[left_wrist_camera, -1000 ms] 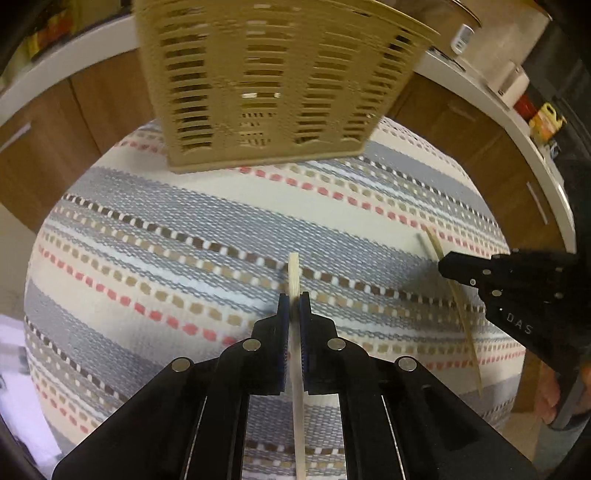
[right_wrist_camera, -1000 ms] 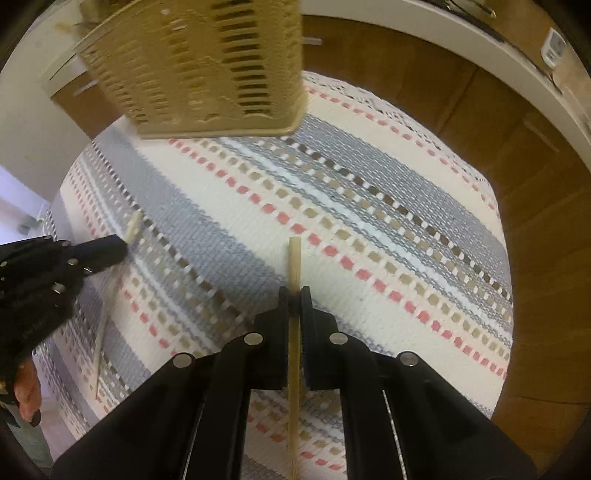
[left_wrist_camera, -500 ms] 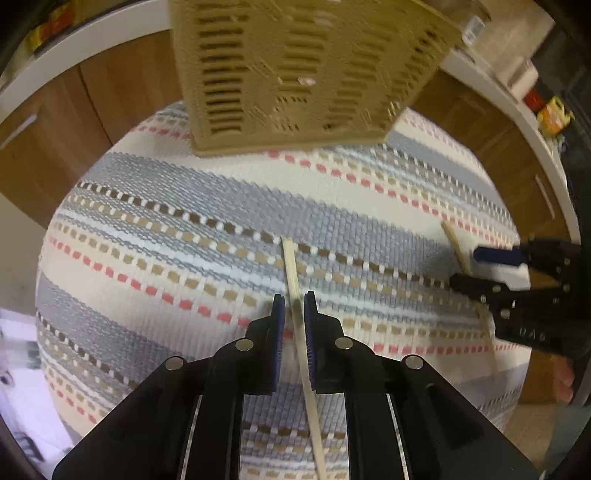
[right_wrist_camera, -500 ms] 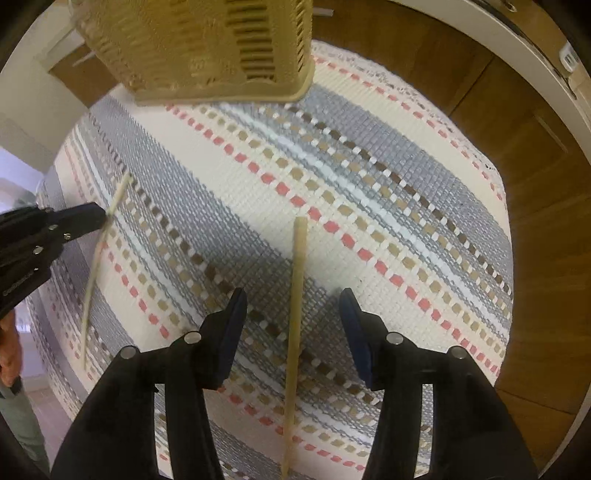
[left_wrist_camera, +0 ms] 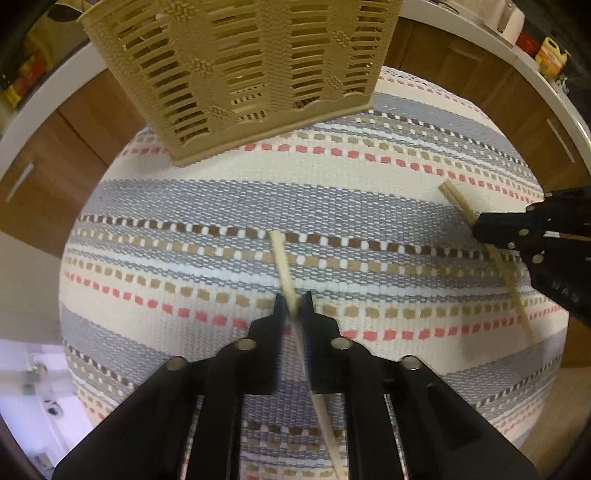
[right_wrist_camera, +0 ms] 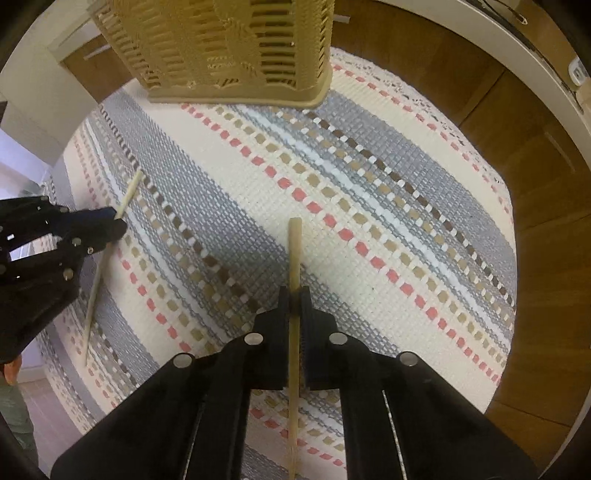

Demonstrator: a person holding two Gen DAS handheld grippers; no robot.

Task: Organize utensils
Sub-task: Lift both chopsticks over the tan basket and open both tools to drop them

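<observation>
Each gripper holds one pale wooden chopstick over a striped woven cloth (left_wrist_camera: 221, 206). My left gripper (left_wrist_camera: 293, 306) is shut on a chopstick (left_wrist_camera: 281, 258) that slants between the jaws. My right gripper (right_wrist_camera: 294, 299) is shut on the other chopstick (right_wrist_camera: 294, 254), which runs straight ahead. A beige slotted plastic basket (left_wrist_camera: 240, 66) stands at the far side of the cloth and also shows in the right wrist view (right_wrist_camera: 229, 44). The right gripper with its chopstick (left_wrist_camera: 458, 201) shows at the right of the left wrist view. The left gripper's chopstick (right_wrist_camera: 129, 194) shows at the left of the right wrist view.
The cloth (right_wrist_camera: 369, 206) covers a round table. Brown wooden cabinets (right_wrist_camera: 535, 177) under a white counter (left_wrist_camera: 480, 33) curve behind it. Bottles and boxes (left_wrist_camera: 550, 55) stand on the counter at the far right.
The right gripper, open around its chopstick half a second ago, has shut on it again. Both grippers have moved closer to the basket. The left chopstick now slants in the jaws.
</observation>
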